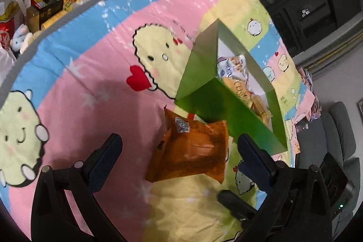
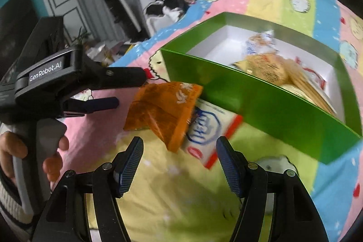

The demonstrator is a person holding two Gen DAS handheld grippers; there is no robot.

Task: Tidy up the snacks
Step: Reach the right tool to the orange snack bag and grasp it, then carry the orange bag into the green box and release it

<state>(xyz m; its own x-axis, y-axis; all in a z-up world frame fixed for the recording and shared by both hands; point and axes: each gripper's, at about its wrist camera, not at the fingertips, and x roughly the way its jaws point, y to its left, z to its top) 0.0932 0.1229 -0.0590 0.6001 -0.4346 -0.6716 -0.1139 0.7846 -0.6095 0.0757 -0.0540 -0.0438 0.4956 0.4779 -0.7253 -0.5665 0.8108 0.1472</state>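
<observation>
Left wrist view: the left gripper (image 1: 179, 146) points steeply down at the bed, its two blue-padded fingers (image 1: 106, 151) standing wide apart with nothing pressed between them. An orange snack packet (image 1: 192, 149) lies flat on the cartoon bedsheet (image 1: 90, 74) in the gap ahead of the fingers, clear of both pads as far as the view shows. Just beyond the packet, its far edge tucked against the wall, stands a green box (image 1: 226, 106), open at the top, with several wrapped snacks (image 1: 240, 78) lying on its white floor. Past the far left edge of the bed is a clutter of cartons and bags (image 1: 43, 6).

In the right wrist view the right gripper (image 2: 179, 165) also tilts downward, fingers (image 2: 129, 165) spread wide and empty, hovering over the yellow part of the sheet. Between and just beyond its tips lies a white snack packet (image 2: 208, 130) with blue and red print, partly under the orange one, which sits to its left; both rest against the near wall of the green box. At the left the other gripper's black body comes in level from the side, a hand (image 2: 29, 151) wrapped round its grey handle, and a striped cuff (image 2: 9, 208) shows at the wrist.
</observation>
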